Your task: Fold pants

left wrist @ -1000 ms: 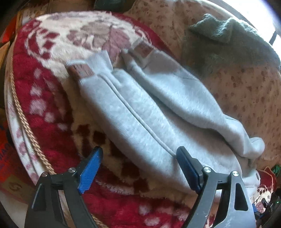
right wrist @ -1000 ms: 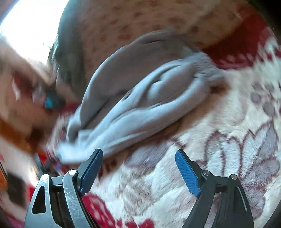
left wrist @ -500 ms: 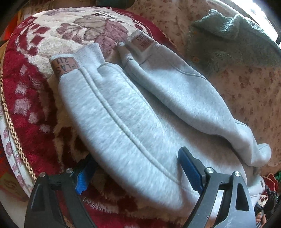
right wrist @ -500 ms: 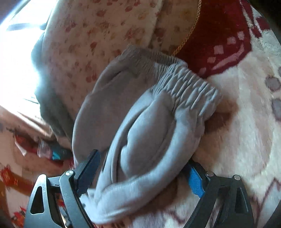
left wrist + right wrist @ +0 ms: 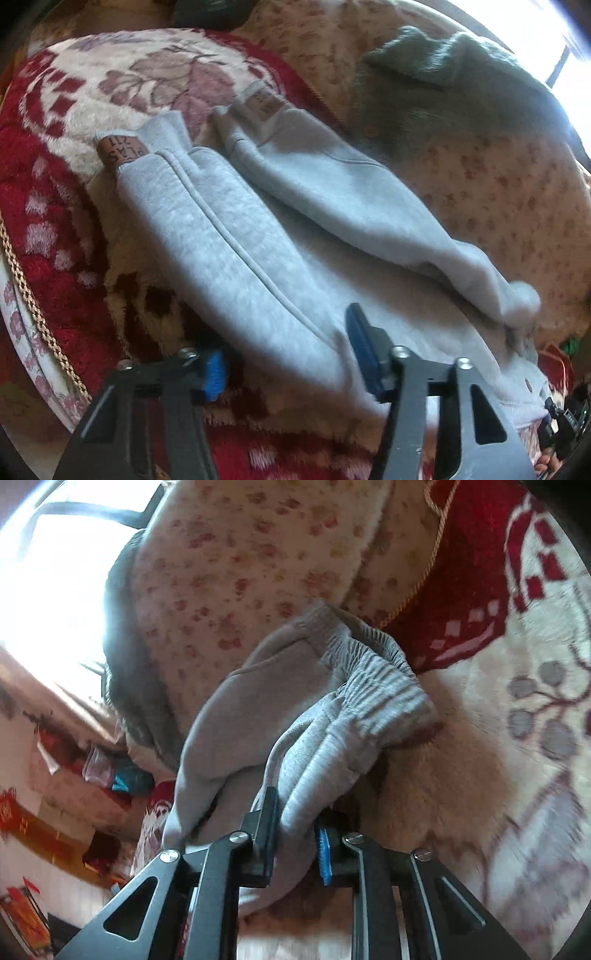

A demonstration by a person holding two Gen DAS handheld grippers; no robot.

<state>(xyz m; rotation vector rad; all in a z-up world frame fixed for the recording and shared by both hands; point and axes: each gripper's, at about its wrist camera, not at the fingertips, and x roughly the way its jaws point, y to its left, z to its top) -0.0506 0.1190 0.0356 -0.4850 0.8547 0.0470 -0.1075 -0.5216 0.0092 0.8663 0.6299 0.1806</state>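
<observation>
A second ago both our hand-held grippers stood wide above the pants (image 5: 258,236). Now the right hand-held gripper (image 5: 295,834) is clenched on the bunched waistband end, and the left hand-held gripper (image 5: 288,354) is closing around the near leg's edge. The pants lie on the red blanket (image 5: 48,236), cuffs toward its far edge; bare blanket lies left of the leg.

A lived-in home, likely a bedroom or sitting room. A plush red and cream floral blanket (image 5: 110,77) edged with gold cord covers a soft surface, beside a cream quilt with small red flowers (image 5: 236,565). A bright window (image 5: 55,561) fills the upper left of the right wrist view, with cluttered red belongings lower left.
</observation>
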